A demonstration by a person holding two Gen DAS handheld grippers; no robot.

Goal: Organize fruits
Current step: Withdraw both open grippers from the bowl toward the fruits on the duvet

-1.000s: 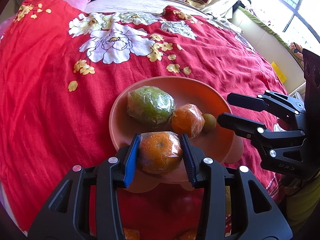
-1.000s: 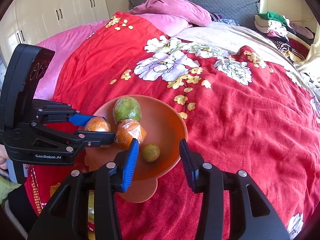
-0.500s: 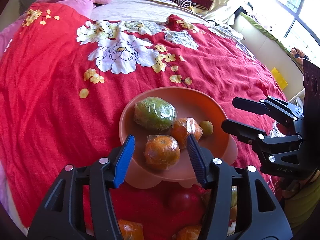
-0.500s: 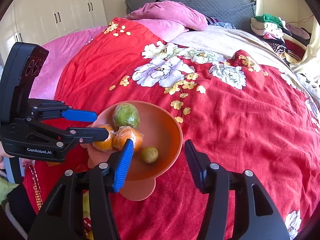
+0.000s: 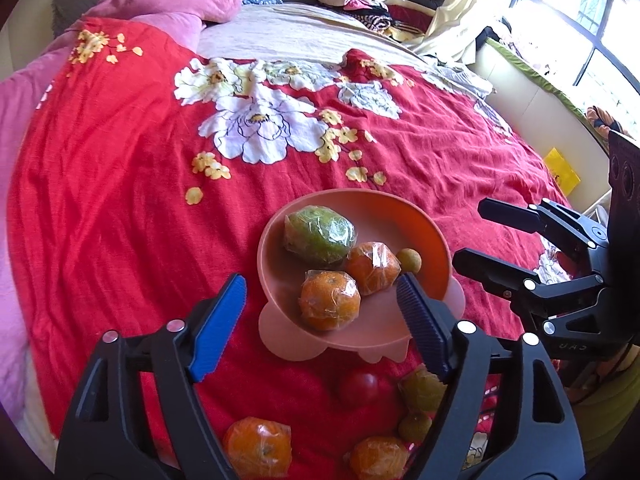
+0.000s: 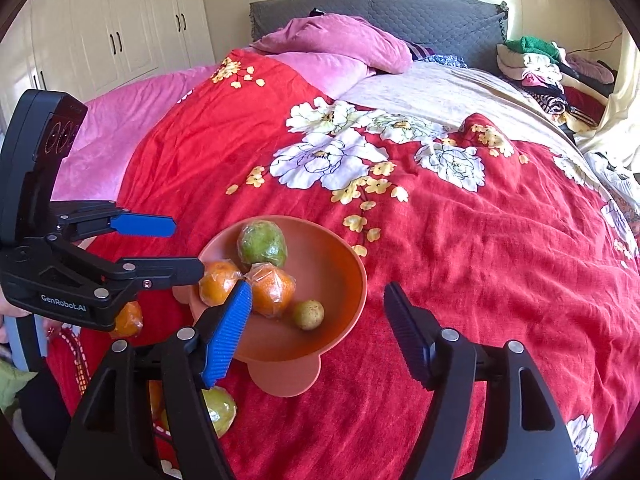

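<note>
An orange footed bowl [image 5: 424,236] [image 6: 340,276] stands on the red floral bedspread. It holds a wrapped green fruit [image 5: 319,236] [image 6: 262,243], two wrapped oranges [image 5: 329,300] [image 5: 372,267] and a small yellow-green fruit [image 5: 409,260] [image 6: 308,314]. My left gripper [image 5: 320,312] is open and empty, just in front of the bowl. My right gripper [image 6: 318,328] is open and empty at the bowl's right side. Loose fruit lies near the bed edge: two wrapped oranges [image 5: 258,447] [image 5: 378,458], a red fruit [image 5: 359,388] and green fruits [image 5: 422,390].
Pink pillows [image 6: 340,46] and a grey headboard [image 6: 400,10] are at the far end. Folded clothes [image 6: 536,64] are piled at the back right. White wardrobes [image 6: 112,36] stand on the left. A window [image 5: 580,20] is on the right.
My left gripper opened, let go of the wrapped orange in the bowl, and drew back. My right gripper also drew back a little.
</note>
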